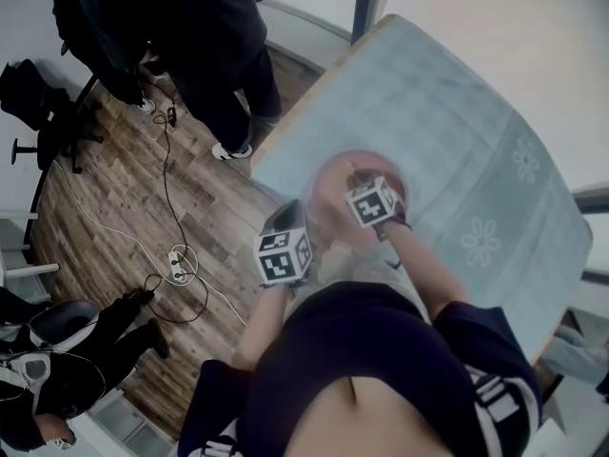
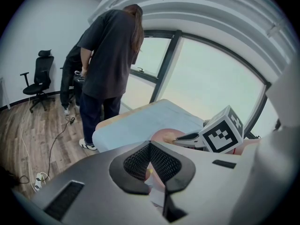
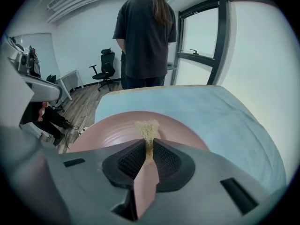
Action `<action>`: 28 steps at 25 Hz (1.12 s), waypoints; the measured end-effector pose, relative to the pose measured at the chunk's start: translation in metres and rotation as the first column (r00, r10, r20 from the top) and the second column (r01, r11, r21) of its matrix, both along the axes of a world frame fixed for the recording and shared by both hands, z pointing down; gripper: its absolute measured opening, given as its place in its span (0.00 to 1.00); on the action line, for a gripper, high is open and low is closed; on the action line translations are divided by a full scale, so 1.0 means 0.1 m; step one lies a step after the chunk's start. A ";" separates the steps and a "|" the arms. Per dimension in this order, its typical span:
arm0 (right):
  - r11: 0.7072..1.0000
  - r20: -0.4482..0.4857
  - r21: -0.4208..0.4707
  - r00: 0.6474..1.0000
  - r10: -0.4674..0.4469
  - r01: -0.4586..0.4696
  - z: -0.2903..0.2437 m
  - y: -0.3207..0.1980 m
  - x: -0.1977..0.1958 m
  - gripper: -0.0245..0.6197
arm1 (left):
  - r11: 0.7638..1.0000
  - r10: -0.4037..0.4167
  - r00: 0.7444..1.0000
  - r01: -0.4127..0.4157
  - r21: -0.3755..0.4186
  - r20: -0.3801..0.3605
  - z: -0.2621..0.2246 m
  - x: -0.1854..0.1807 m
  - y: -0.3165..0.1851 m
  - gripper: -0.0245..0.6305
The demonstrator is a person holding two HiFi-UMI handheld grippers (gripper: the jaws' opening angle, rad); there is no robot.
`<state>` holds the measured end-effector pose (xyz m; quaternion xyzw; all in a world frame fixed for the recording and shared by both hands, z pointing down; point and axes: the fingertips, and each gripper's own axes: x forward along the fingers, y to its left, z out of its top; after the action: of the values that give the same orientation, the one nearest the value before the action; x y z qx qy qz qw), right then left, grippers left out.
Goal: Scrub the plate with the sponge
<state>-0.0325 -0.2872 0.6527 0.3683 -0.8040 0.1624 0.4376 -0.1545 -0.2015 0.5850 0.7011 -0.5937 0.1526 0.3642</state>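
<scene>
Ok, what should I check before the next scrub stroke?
1. Sponge clamped in the right tongs: ok.
2. Sponge positioned over the plate: ok.
3. Left tongs closed on the plate's rim to steady it: ok.
4. Plate resting on the table, away from its edges: ok.
5. Sponge actually pressing on the plate surface: cannot tell.
</scene>
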 end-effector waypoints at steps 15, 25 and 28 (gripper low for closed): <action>0.997 0.013 -0.037 0.998 -0.061 0.062 0.05 0.43 -0.17 0.12 | 1.000 -0.003 1.000 0.003 0.013 -0.006 -0.03 0.03 0.16 0.04; 0.992 0.035 -0.069 0.994 -0.103 0.105 0.07 0.75 -0.26 0.12 | 1.000 -0.017 1.000 0.017 0.024 -0.018 -0.06 0.05 0.31 0.04; 0.989 0.051 -0.071 0.991 -0.123 0.127 0.04 0.82 -0.31 0.12 | 0.999 -0.026 0.999 0.027 0.025 -0.023 -0.06 0.06 0.36 0.04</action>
<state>-0.0631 -0.2048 0.6569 0.2968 -0.8289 0.1731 0.4413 -0.1481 -0.1658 0.5789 0.6995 -0.6006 0.1322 0.3639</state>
